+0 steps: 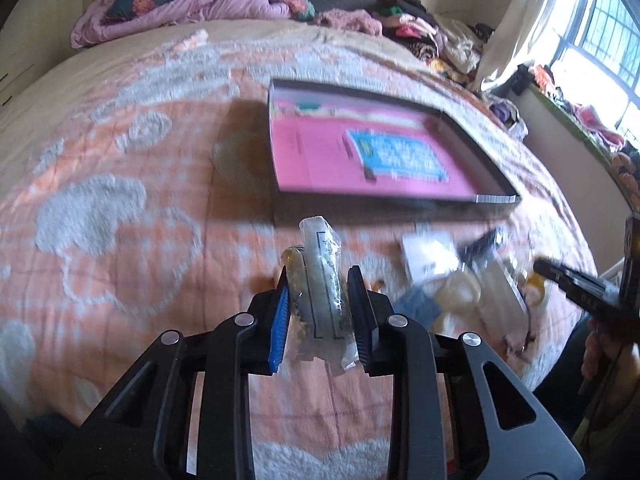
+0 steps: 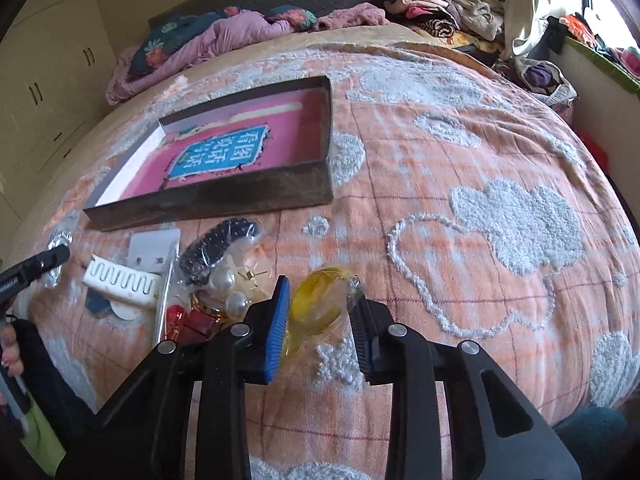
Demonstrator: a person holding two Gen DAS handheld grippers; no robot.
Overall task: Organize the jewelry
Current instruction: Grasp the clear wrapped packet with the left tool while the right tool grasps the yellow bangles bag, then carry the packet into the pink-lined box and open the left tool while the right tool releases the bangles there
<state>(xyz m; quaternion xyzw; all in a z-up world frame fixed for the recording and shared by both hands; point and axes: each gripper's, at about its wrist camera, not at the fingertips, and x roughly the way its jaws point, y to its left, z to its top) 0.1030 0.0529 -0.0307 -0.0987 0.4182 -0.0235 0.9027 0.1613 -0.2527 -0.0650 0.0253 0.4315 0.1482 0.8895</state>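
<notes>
- Left gripper (image 1: 320, 312) — jaws closed on a clear plastic packet (image 1: 320, 280) with a pale, white-and-grey piece of jewellery inside; the packet stands upright between the blue pad and the black pad and pokes up above the fingertips, clear of the bedspread.
- Right gripper (image 2: 320, 316) — jaws drawn in around a yellow ring-shaped piece in clear wrap (image 2: 320, 304); the blue pad touches one side and the wrap reaches the black pad on the other. The piece lies on the bedspread, at the right end of the loose pile.
- Bedspread (image 2: 460, 152) — orange check with raised white cloud shapes; it carries everything listed here.
- Box (image 2: 224, 196) — shallow, dark-walled, open at the top, pink floor with a blue label bearing white characters. It sits towards the middle of the bed, just beyond the pile, with nothing loose inside it that I can make out.
- Loose pile, between the box and the near edge of the bed:
  - white hair clip (image 2: 122, 280) with a wavy slot, at the left end;
  - white earring card (image 2: 154, 246), just behind the clip;
  - black beaded band in clear wrap (image 2: 218, 246), beside the card;
  - two pearl beads (image 2: 230, 286), touching the band's wrap;
  - red pieces (image 2: 188, 320), nearest the right gripper's blue pad — what they are I cannot tell.
- Heap of purple bedding and flowered pillows (image 2: 192, 40) — along the far edge of the bed.
- Piled clothes (image 2: 432, 12) — at the far right corner, below the window.
</notes>
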